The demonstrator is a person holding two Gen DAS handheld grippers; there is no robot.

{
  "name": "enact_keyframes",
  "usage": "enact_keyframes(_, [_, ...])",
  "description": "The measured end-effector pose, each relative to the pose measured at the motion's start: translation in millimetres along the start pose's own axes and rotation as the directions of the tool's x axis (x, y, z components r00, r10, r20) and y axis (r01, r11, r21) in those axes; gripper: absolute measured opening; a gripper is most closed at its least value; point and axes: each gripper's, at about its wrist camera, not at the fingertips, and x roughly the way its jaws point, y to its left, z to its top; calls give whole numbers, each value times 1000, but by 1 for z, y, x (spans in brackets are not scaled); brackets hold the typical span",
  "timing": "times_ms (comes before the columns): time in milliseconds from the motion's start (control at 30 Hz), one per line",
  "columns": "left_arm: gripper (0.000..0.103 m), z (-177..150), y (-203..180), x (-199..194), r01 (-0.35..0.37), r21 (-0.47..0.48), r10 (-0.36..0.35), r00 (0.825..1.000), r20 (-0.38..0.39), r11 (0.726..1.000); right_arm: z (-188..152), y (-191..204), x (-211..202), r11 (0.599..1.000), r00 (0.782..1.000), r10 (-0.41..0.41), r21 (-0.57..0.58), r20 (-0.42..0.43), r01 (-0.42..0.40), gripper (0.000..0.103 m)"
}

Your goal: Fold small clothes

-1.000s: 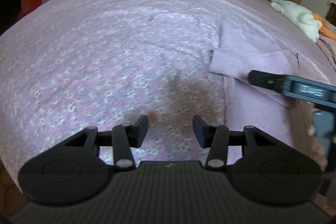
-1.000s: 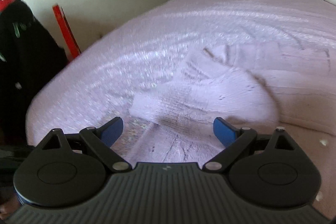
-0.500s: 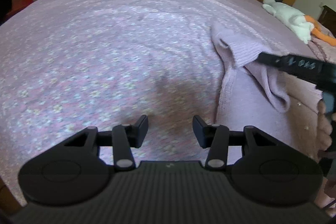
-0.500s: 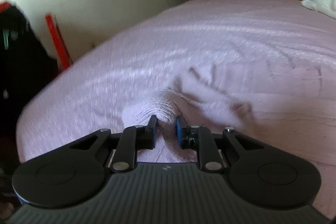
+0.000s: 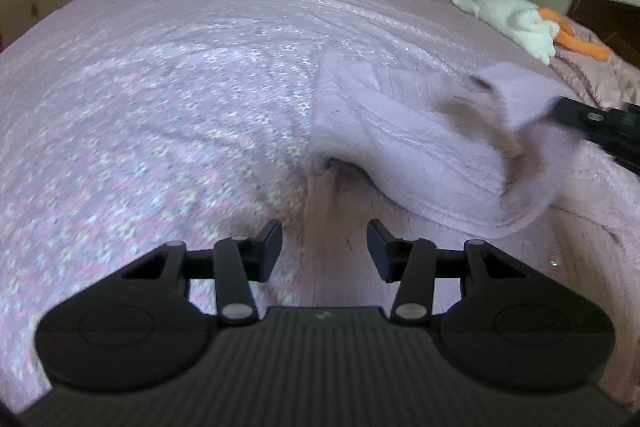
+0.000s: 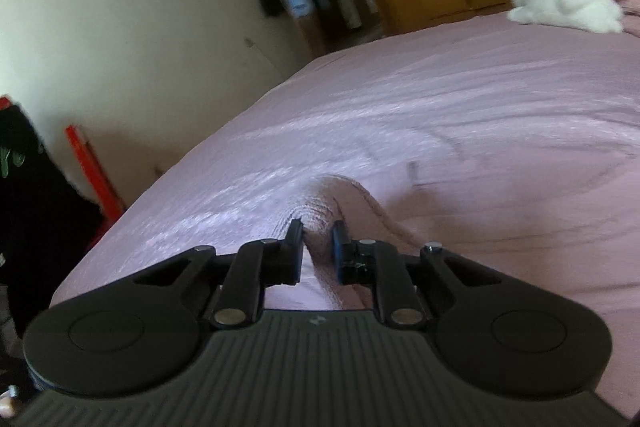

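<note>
Right hand-held gripper (image 6: pixel 317 247): jaws narrow, pinching a bunched fold of the lilac knit garment (image 5: pixel 420 147) and lifting it off the bed (image 5: pixel 180 87). Left hand-held gripper (image 5: pixel 325 247): jaws wide, holding nothing, hovering just above the garment's near edge.

Garment position: on the bed's right-hand part as the left camera looks, one end raised and draped from the right gripper, the rest lying flat on the floral bedspread. A white and orange plush toy (image 5: pixel 516 19) lies well apart, near the far edge.

Risks, as I judge them:
- The pinch takes a thick bunch, not a clean edge; layers could slip out unevenly and the fold land crooked.
- The lower part is not pinned; pulling across may drag the whole garment instead of folding it.
- Garment and bedspread are close in colour, so edges are hard to pick out for the left gripper.

View differences: the left camera shows the garment's whole drape and the lifted end, blurred. The right camera shows the pinch itself close up, plus a red pole (image 6: pixel 94 171) by the wall; it hides the garment's lower part.
</note>
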Motion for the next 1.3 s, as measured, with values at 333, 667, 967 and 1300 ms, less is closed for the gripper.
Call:
enact_keyframes(333, [48, 19, -9, 48, -58, -6, 58, 998, -18, 998, -50, -107, -56, 955, 978, -188, 216, -95, 205, 22])
enact_keyframes(667, [49, 25, -15, 57, -89, 7, 89, 996, -18, 996, -58, -143, -104, 917, 960, -266, 283, -91, 281, 69])
enact_keyframes(967, [51, 24, -18, 60, -112, 30, 112, 994, 0, 993, -25, -166, -41, 914, 925, -324, 187, -197, 360, 71])
enact_keyframes(1300, [53, 19, -15, 62, -109, 5, 108, 993, 49, 994, 7, -115, -40, 946, 940, -320, -95, -119, 310, 9])
